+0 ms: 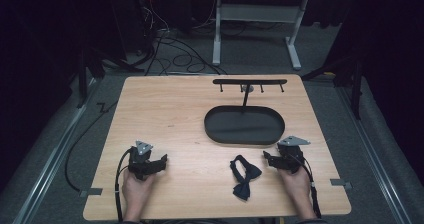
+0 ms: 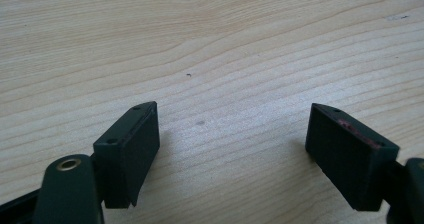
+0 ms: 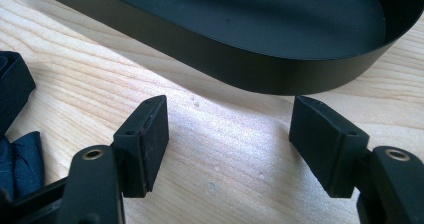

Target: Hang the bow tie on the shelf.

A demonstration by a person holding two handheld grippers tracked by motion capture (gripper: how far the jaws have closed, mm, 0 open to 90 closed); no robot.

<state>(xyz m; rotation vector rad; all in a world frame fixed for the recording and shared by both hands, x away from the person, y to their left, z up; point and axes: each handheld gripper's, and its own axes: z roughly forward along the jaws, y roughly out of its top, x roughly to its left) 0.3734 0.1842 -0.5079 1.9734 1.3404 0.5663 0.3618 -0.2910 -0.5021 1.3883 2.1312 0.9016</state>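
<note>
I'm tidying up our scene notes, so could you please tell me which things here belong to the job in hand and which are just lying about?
In the job:
- bow tie
- right gripper, open beside it
- left gripper, open

Lying about:
- oval tray
- hook rack
- floor cables

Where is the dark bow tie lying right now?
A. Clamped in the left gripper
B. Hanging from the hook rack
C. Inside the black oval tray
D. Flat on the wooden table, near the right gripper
D. In the high view the bow tie lies on the bare table, just beside the right gripper, in front of the oval tray; the left gripper is open with only wood between its jaws.
</note>
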